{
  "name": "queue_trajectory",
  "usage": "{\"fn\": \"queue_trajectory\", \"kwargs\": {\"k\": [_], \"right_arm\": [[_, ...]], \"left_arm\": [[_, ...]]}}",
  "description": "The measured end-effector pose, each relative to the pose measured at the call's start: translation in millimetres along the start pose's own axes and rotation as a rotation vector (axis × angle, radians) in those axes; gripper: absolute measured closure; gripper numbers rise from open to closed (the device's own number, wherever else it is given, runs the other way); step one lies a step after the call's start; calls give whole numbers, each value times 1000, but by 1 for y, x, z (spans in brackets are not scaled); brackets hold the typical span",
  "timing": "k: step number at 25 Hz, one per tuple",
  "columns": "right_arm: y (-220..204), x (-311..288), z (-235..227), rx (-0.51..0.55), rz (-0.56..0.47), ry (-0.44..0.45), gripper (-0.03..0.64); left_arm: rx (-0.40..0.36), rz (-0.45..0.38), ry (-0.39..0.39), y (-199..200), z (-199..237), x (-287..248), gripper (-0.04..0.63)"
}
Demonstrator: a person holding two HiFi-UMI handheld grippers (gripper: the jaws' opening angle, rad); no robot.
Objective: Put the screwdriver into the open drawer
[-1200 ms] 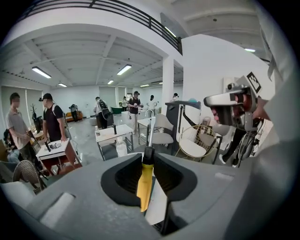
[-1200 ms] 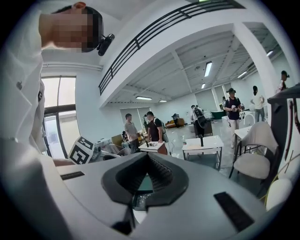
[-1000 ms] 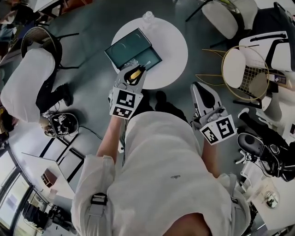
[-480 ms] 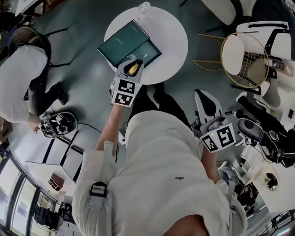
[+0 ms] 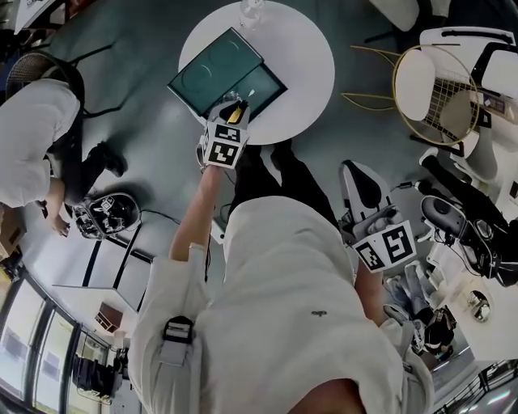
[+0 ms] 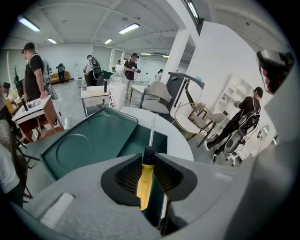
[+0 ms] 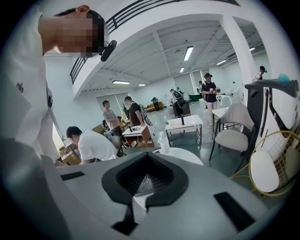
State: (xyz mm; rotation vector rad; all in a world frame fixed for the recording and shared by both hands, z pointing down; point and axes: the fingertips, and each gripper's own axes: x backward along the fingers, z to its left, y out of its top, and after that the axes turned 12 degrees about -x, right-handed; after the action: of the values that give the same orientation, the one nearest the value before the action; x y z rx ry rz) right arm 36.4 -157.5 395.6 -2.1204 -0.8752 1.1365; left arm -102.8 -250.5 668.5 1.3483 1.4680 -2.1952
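Observation:
The screwdriver [image 5: 236,112] has a yellow handle [image 6: 144,180] and a thin metal shaft [image 6: 152,132]. My left gripper [image 5: 235,111] is shut on the handle at the near edge of the round white table [image 5: 303,57]. The shaft points forward over the open drawer [image 6: 140,143] of a dark green box [image 5: 212,71]; the tip hangs above the drawer [image 5: 257,87], apart from its floor. My right gripper [image 5: 353,168] hangs low beside my right hip, away from the table. In the right gripper view its jaws [image 7: 147,155] stand together with nothing between them.
A clear plastic bottle [image 5: 250,10] stands at the table's far edge, behind the box. A gold wire chair [image 5: 441,85] is to the right of the table. A crouching person in white [image 5: 32,137] is at the left, and bags and gear [image 5: 461,234] lie at the right.
My left gripper has carried the screwdriver forward, from just short of the table to above the open drawer. The right gripper has stayed low by my side.

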Motion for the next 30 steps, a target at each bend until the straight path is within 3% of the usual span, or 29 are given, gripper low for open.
{"fn": "queue_trajectory", "kwargs": {"k": [11,30], "right_arm": [[-12,-2,-9,-34,43,-38,609],[-20,5,-16,-58,40,-64,609]], "left_arm": [[50,117,8,-39,11,-38,511],[-4,244,7,-50,9,-66,511]]}}
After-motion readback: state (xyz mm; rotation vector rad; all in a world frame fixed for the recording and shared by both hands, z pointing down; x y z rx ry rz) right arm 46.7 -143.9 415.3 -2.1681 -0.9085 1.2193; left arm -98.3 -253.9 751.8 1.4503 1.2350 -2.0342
